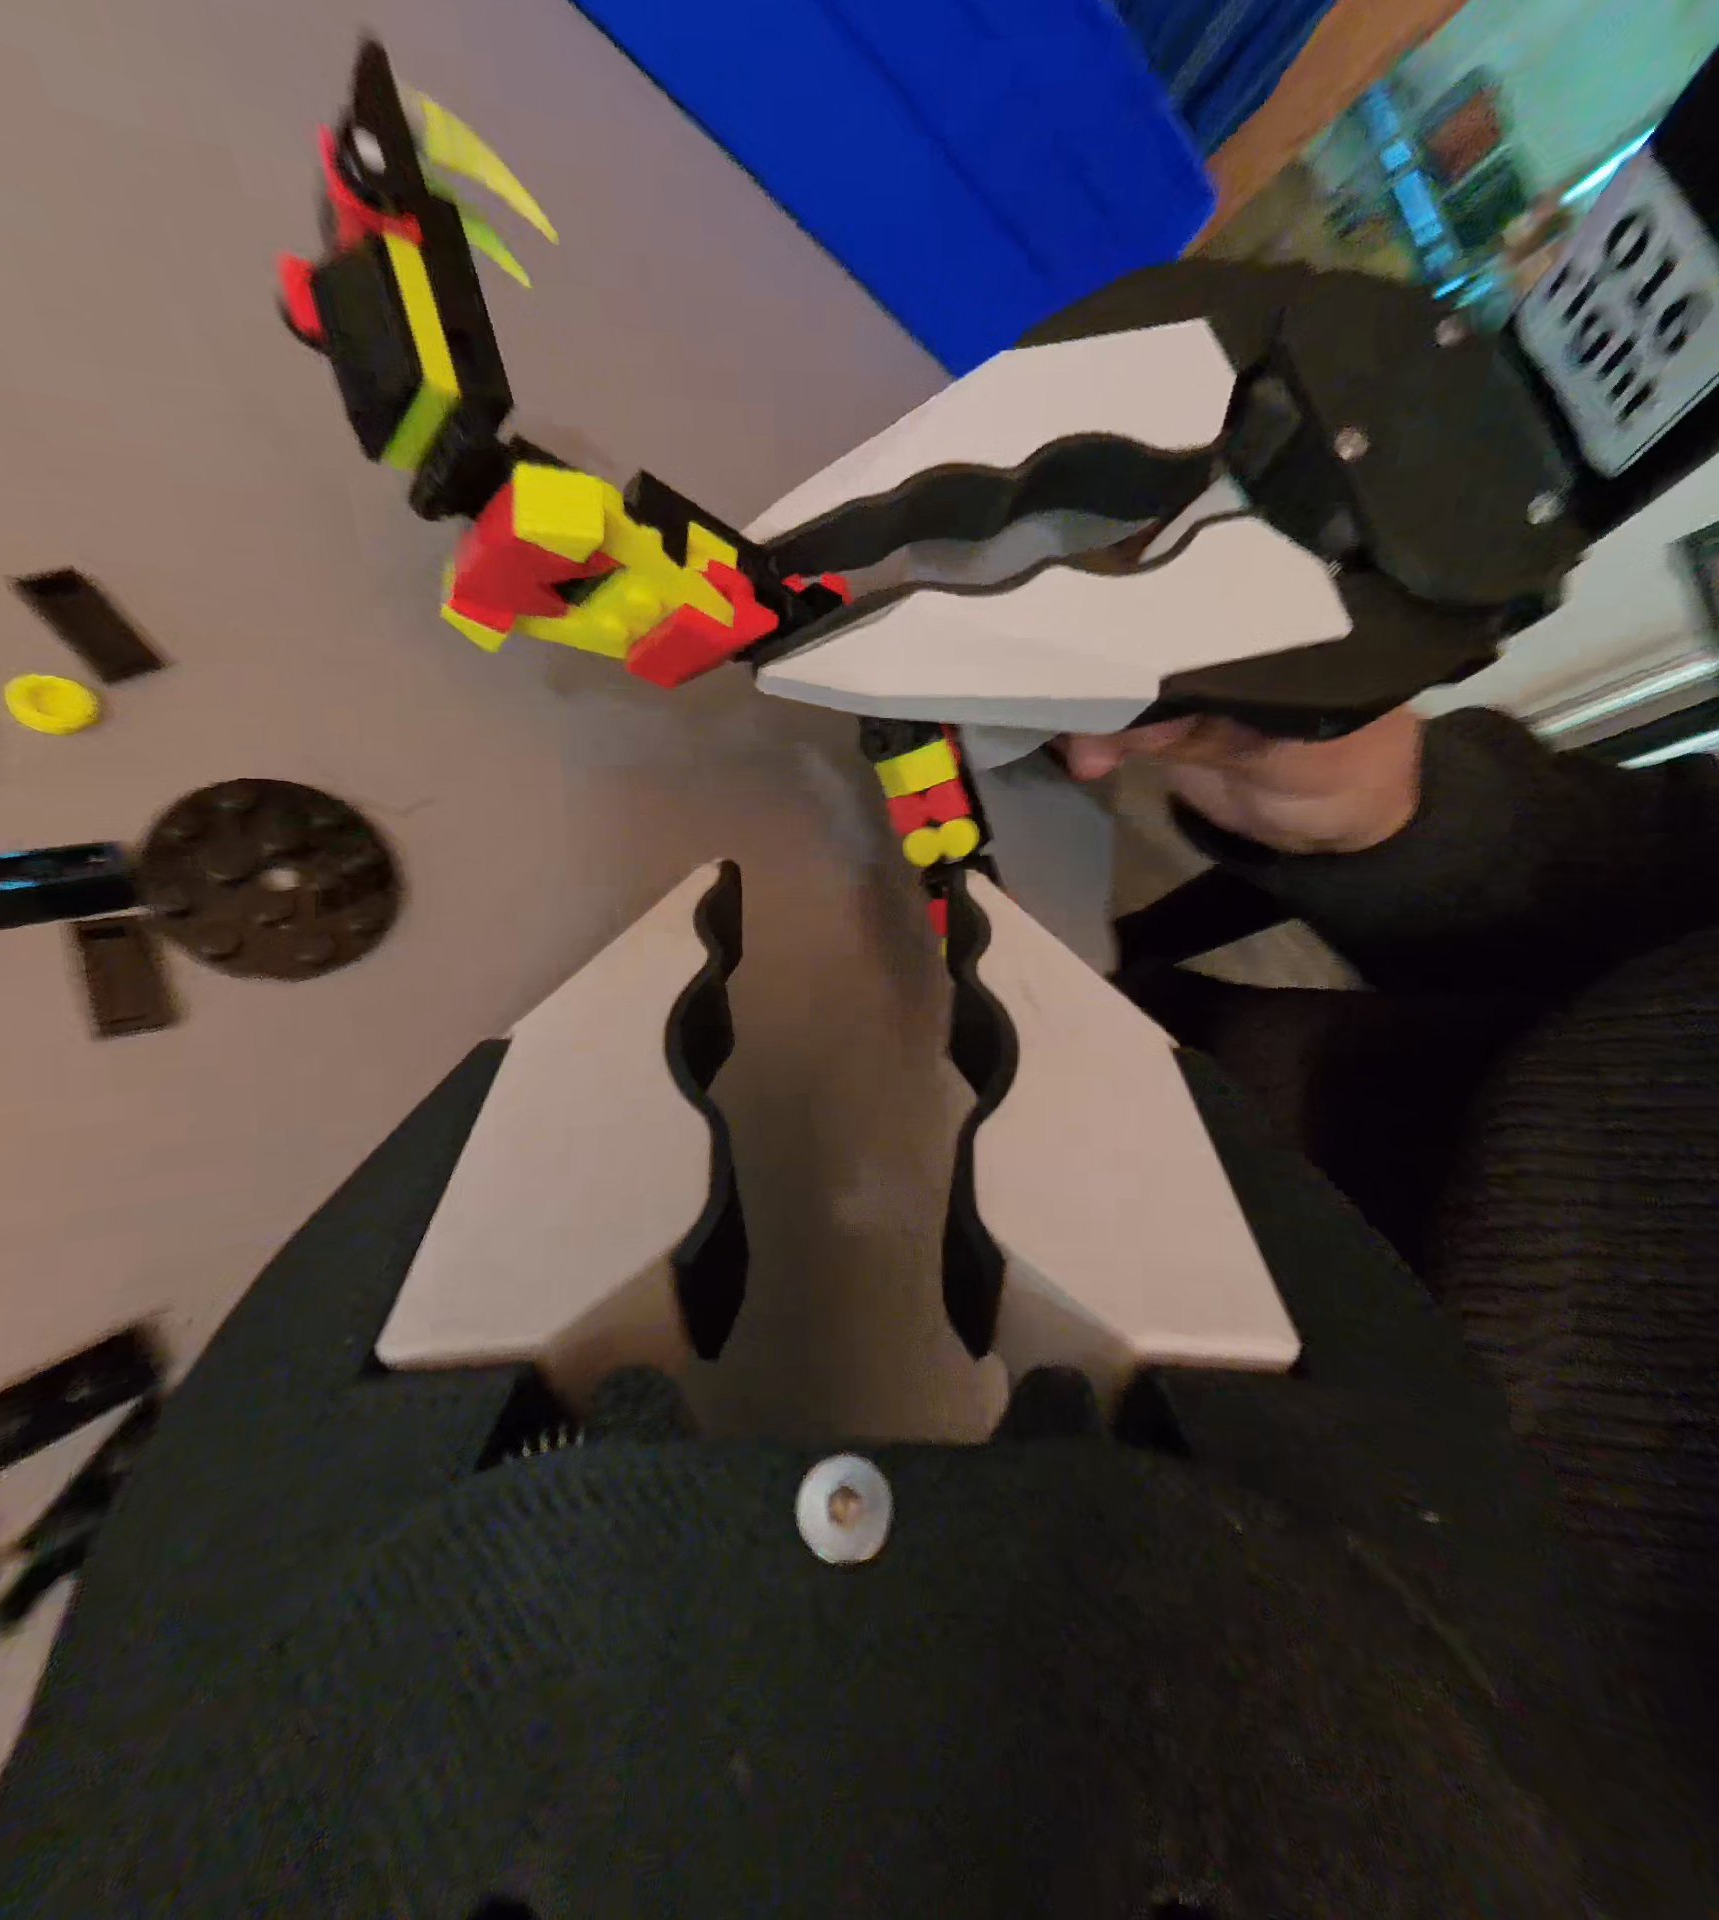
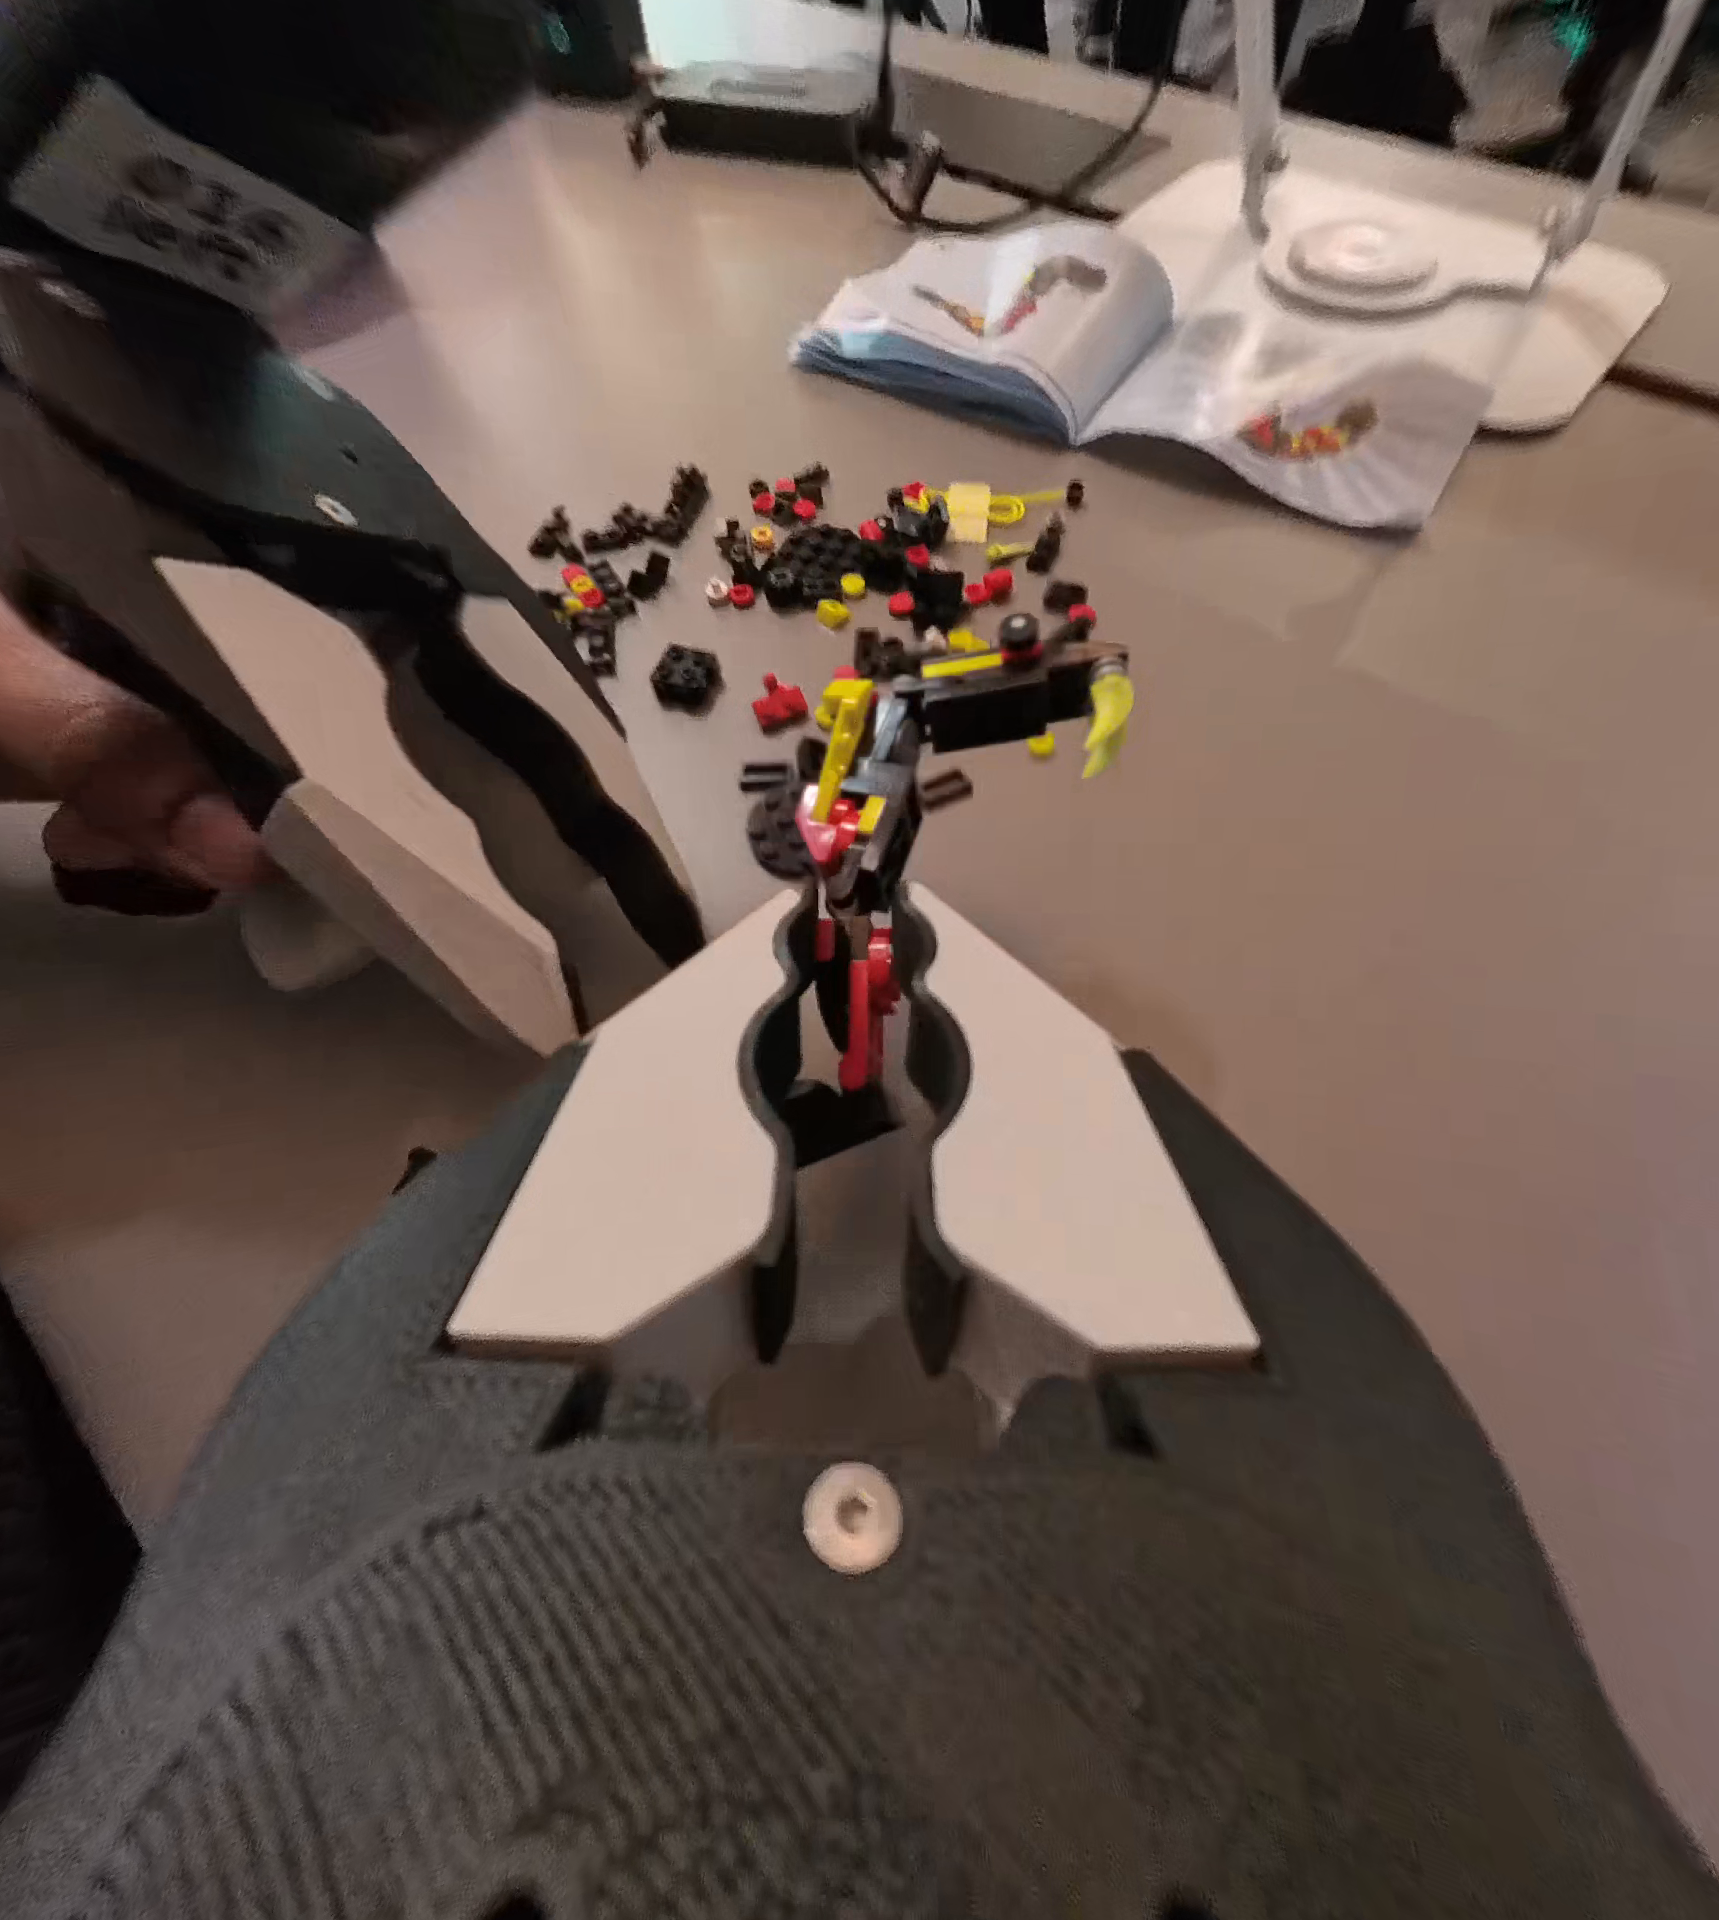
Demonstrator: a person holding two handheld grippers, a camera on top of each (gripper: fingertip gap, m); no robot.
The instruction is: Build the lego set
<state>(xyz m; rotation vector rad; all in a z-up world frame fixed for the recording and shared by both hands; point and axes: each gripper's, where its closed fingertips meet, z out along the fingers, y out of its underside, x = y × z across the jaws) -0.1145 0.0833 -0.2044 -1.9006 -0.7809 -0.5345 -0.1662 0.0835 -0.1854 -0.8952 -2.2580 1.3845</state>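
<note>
In the left wrist view, the left gripper (image 1: 839, 883) has its fingers spread with nothing between them, above the grey tabletop (image 1: 159, 312). Ahead, the right gripper (image 1: 767, 597) pinches the red, yellow and black lego model (image 1: 585, 582) by one end, holding it in the air.

In the right wrist view, the model (image 2: 881, 821) sticks up from the pinching fingertips. Loose bricks (image 2: 813, 561) lie mid-table, near an open booklet (image 2: 1125, 353).
</note>
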